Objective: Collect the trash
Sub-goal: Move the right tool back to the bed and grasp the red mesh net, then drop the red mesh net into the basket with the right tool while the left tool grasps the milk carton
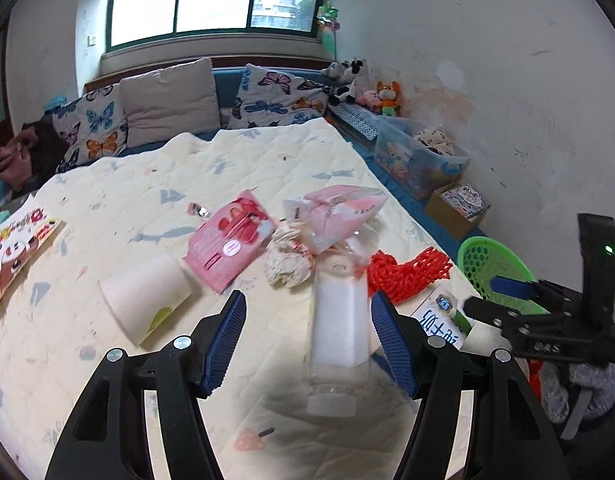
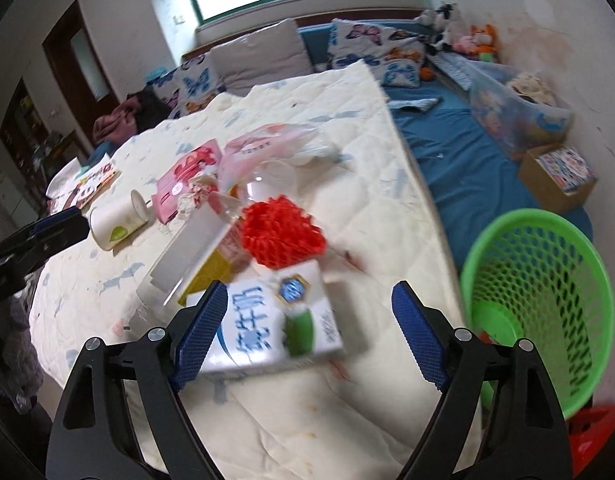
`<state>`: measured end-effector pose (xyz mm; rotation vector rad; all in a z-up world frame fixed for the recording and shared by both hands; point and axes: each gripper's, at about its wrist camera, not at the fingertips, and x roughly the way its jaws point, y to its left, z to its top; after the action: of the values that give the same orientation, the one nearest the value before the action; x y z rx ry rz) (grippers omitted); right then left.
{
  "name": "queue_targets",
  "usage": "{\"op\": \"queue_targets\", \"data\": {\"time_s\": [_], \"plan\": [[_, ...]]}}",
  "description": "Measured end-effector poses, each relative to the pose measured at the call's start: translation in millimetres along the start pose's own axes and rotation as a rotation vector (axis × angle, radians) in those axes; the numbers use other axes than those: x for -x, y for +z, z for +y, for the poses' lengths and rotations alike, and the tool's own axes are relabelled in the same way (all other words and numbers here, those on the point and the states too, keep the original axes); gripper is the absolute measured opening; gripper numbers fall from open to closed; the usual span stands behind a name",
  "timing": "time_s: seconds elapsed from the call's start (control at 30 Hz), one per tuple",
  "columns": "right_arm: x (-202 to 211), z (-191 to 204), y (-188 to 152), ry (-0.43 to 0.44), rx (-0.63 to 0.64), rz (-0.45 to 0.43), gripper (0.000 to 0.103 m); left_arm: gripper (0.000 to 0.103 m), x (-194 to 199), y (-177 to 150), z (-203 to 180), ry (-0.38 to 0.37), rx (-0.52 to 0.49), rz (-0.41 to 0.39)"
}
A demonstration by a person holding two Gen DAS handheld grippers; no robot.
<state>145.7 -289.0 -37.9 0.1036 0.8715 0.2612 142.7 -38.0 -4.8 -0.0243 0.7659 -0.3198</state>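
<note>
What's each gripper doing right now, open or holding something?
Left gripper: open, clear bottle between its fingers, not clamped.
Right gripper: open, milk carton in front, not gripped.

Butterfly pillows [image 1: 267, 98], plush toys [image 1: 363, 86] and perhaps a picture book [image 1: 15, 252].

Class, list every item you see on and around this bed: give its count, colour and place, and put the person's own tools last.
plastic bottle: 1, clear, lying on quilt
milk carton: 1, white and blue, quilt's near edge
foam net: 1, red, behind carton
paper cup: 1, white, on its side
pink packet: 1, mid-quilt
pink bag: 1, behind bottle
crumpled paper: 1, whitish, beside packet
basket: 1, green, beside the bed
pillows: 3, at headboard
left gripper: open, around bottle
right gripper: open, over carton
</note>
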Motion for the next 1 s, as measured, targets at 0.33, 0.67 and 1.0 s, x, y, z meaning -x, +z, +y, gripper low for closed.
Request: {"op": "queue_targets", "data": {"time_s": [0.33, 0.67, 1.0], "plan": [[-48, 17, 21, 0.016, 0.092, 0.086, 0.080, 0.063, -2, -15, 12, 0.011, 0.028, 0.024], [-87, 21, 35, -0.003, 0.143, 0.161, 0.073, 0.063, -7, -24, 15, 0.005, 0.022, 0.048], [-93, 22, 33, 0.037, 0.134, 0.177, 0.053, 0.063, -8, -26, 3, -0.035, -0.042, 0.052]]}}
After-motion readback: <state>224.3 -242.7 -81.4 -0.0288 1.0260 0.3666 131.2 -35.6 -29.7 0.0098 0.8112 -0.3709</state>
